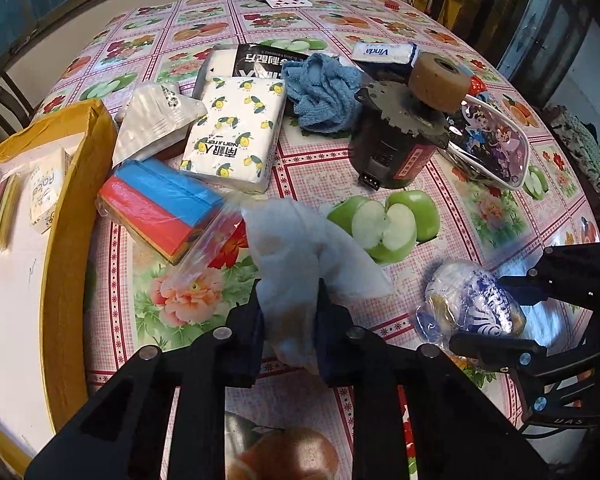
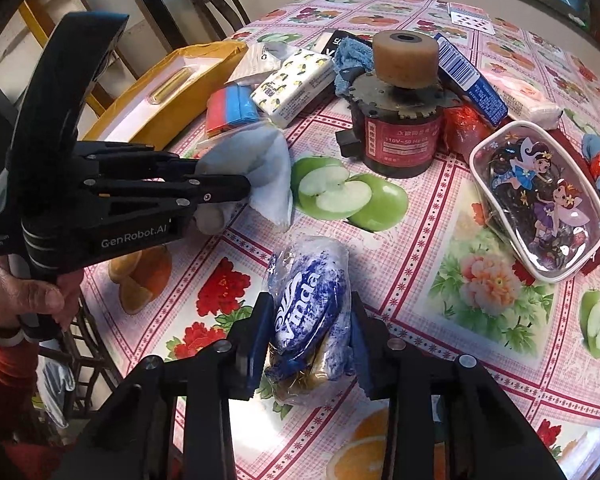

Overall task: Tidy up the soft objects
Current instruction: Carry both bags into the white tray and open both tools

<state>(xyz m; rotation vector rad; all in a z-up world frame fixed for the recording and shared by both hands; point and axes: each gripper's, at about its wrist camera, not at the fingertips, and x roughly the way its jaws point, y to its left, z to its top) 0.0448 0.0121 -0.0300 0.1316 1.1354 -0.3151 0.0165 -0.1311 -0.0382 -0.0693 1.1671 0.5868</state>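
Left gripper (image 1: 290, 320): fingers closed on a crumpled white cloth (image 1: 304, 248), which bunches up and fans out ahead of the fingertips, lifted off the table (image 1: 380, 184). Right gripper (image 2: 310, 332): fingers clamped on either side of a wrinkled blue-and-white tissue pack (image 2: 312, 300), which lies on the tablecloth. Ahead of the left gripper: stacked red and blue packs (image 1: 160, 204), a lemon-print tissue pack (image 1: 236, 136), a blue towel (image 1: 324, 88). To its left, a yellow box (image 1: 64, 200). Ahead of the right gripper: a motor (image 2: 396, 120).
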